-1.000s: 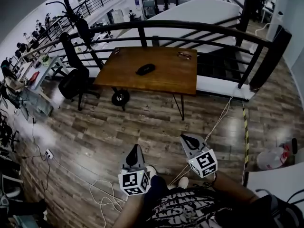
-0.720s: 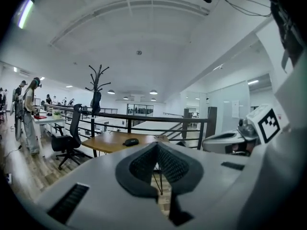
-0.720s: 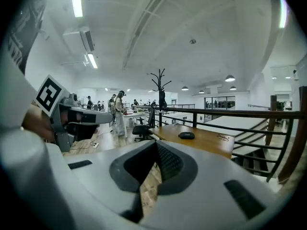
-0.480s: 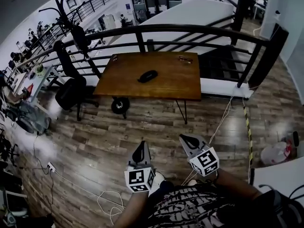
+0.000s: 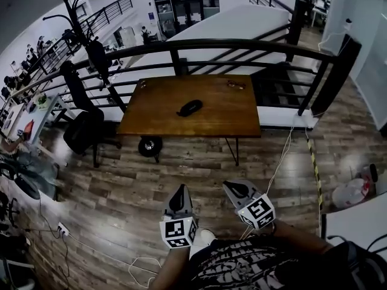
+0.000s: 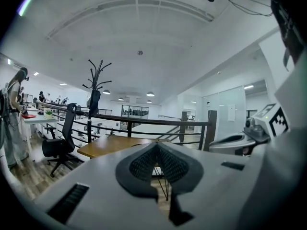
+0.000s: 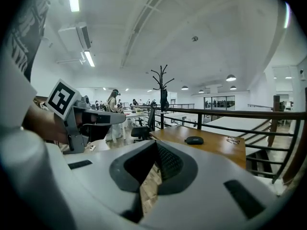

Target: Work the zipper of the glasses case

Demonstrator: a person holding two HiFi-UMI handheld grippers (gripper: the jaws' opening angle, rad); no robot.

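Note:
A dark oval glasses case lies near the middle of a brown wooden table well ahead of me; the right gripper view shows the glasses case too. My left gripper and right gripper hang low over the wooden floor, far short of the table. Both are shut with nothing between the jaws. The left gripper points at the table's near side. A pair of glasses lies at the table's far right.
A black railing runs behind the table, with stairs beyond it. An office chair and a coat stand stand to the left. Cables trail across the floor on the right. People work at desks far left.
The view has advanced towards the table, which now sits lower and larger in the head view. Both grippers have come forward with it and stay shut.

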